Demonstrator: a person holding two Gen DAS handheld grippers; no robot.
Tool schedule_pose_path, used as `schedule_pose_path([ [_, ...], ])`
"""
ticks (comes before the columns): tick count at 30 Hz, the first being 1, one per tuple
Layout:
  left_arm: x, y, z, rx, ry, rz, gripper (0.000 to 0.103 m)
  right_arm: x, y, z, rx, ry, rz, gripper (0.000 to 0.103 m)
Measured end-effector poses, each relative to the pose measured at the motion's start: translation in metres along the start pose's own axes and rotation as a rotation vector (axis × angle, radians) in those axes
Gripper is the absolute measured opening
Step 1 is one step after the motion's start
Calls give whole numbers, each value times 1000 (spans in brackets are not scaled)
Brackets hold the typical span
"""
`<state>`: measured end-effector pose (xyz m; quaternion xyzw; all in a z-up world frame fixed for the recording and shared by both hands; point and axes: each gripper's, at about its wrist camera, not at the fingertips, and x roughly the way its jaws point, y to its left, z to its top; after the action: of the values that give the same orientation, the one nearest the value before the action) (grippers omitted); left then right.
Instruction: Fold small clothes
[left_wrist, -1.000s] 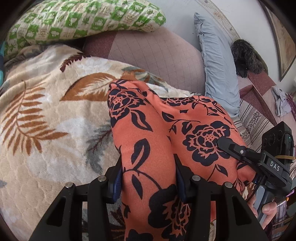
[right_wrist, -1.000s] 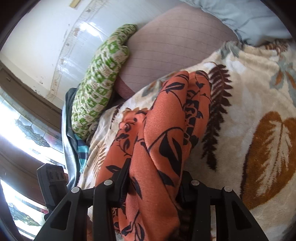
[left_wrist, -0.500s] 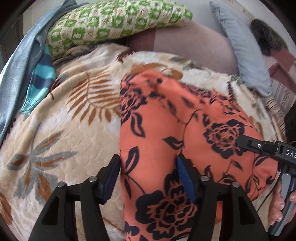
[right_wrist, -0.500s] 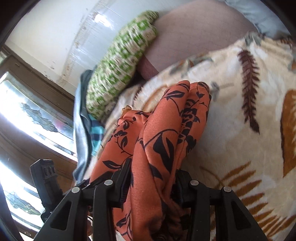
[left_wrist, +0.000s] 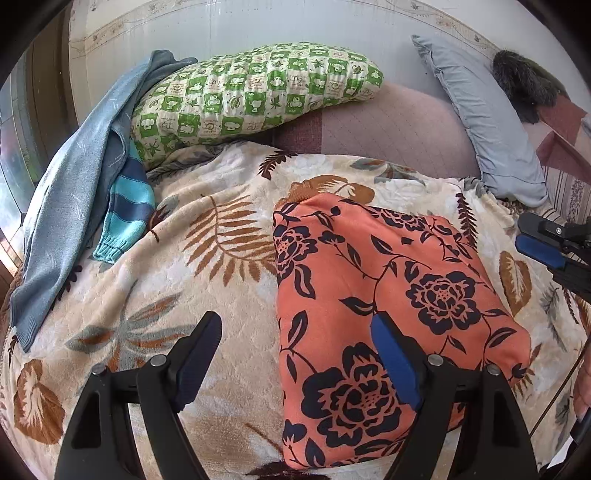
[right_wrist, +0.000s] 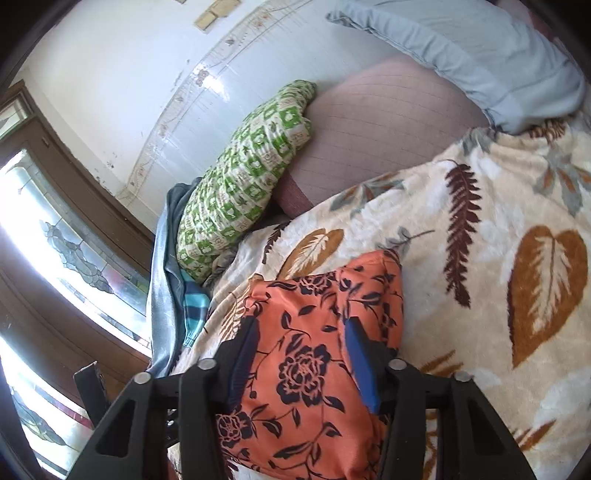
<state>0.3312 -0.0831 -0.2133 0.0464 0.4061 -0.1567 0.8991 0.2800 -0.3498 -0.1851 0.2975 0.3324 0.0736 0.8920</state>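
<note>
The left wrist camera looks steeply down past its tongs (left_wrist: 295, 350) onto the bed's leaf-print blanket (left_wrist: 207, 258), close above it. The right wrist camera tilts down less, nearer its tongs (right_wrist: 299, 350). Both views share the orange floral garment (left_wrist: 388, 295) and the green checked pillow (right_wrist: 243, 173) beyond.

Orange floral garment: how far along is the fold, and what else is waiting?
Done: the orange floral garment lies folded into a compact rectangle on the leaf-print blanket. In hand: the left gripper is opening, its pads off the cloth; the right gripper straddles the garment, jaws closing, no pinch visible. Left: the grey-blue top and striped blue knit sit unfolded beside the green checked pillow.
</note>
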Motion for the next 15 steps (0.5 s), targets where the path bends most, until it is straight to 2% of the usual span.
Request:
schedule_pose_path([
  [4, 11, -1, 2, 33, 20, 44, 83, 51, 10, 11, -4, 106, -45, 38],
  [6, 17, -1, 1, 66, 27, 72, 83, 74, 3, 17, 21, 151, -70, 38],
  [7, 22, -1, 1, 84, 39, 91, 85, 89, -3, 19, 45, 193, -80, 38],
  [9, 33, 1, -2, 100, 58, 99, 95, 120, -26, 18, 108, 267, -186, 37],
  [10, 37, 2, -2, 99, 62, 92, 96, 132, -37, 16, 127, 294, -198, 36],
  [12, 42, 2, 2, 91, 88, 75, 97, 134, -40, 20, 113, 301, -164, 36],
  [15, 39, -4, 5, 109, 87, 87, 96, 110, -31, 24, 93, 283, -143, 38],
])
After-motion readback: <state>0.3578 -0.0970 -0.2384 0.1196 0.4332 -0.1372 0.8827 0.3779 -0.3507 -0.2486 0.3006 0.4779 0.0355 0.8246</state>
